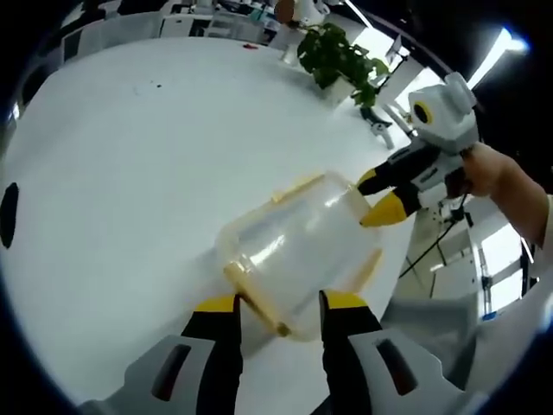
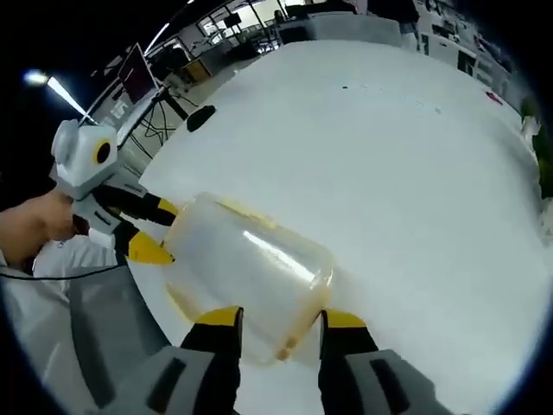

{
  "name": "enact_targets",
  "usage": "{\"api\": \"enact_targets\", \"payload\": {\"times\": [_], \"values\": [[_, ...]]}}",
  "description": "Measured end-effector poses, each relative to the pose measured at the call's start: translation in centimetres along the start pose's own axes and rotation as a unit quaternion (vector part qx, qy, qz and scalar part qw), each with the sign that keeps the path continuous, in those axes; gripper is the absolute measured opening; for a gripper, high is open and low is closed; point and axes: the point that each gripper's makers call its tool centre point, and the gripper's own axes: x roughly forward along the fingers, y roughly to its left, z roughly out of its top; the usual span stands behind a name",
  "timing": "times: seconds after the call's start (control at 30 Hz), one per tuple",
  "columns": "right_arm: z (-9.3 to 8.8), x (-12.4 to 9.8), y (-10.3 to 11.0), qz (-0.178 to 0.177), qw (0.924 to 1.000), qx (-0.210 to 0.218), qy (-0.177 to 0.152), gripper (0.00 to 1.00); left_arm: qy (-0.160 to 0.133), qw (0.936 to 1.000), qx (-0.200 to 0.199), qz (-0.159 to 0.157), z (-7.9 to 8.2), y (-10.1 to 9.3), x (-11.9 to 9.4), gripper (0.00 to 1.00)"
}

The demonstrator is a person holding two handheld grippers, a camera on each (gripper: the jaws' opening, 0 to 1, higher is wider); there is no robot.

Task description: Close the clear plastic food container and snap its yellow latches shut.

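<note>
The clear container (image 1: 298,251) lies on the white desk (image 1: 130,173), lid seemingly on. The left tongs (image 1: 278,304) and right tongs (image 2: 278,318) flank its opposite ends, both spread wide, gripping nothing. Its yellow latches (image 1: 256,298) look unsnapped, so latching probably remains.

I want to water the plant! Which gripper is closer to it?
Right. The right gripper is at the container's end facing the plant; the left gripper is at the opposite end, farther away.

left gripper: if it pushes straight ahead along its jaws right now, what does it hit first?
The clear plastic container. It lies directly ahead of the left gripper, with a yellow latch sitting between the open jaw tips, so that latch end probably meets first. Depth is hard to judge; contact may be nearly made.
</note>
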Motion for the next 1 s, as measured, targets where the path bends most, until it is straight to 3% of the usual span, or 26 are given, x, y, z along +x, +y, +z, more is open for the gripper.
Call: {"api": "enact_targets", "payload": {"times": [0.1,0.43,0.63,0.83,1.0], "values": [[0.3,-0.1,-0.1,-0.016,0.9991,-0.039,-0.004,0.36,0.004,0.9999,0.01,-0.003,0.0,-0.1,0.1,0.35],[0.2,-0.8,0.4,-0.01,0.9983,-0.057,-0.008,0.36,0.003,0.9982,0.059,0.002,-0.2,0.3,-0.7,0.42],[0.3,-1.2,0.5,-0.02,0.9943,-0.105,-0.001,0.37,-0.008,0.9961,0.088,0.006,0.4,0.4,-1.4,0.45],[0.4,-1.5,0.6,-0.014,0.9897,-0.142,-0.004,0.39,-0.003,0.9895,0.144,0.01,0.7,0.4,-2.1,0.47],[0.6,-1.9,0.7,-0.008,0.9888,-0.149,-0.008,0.38,-0.012,0.9832,0.182,0.004,1.4,-0.3,-2.6,0.46]]}}
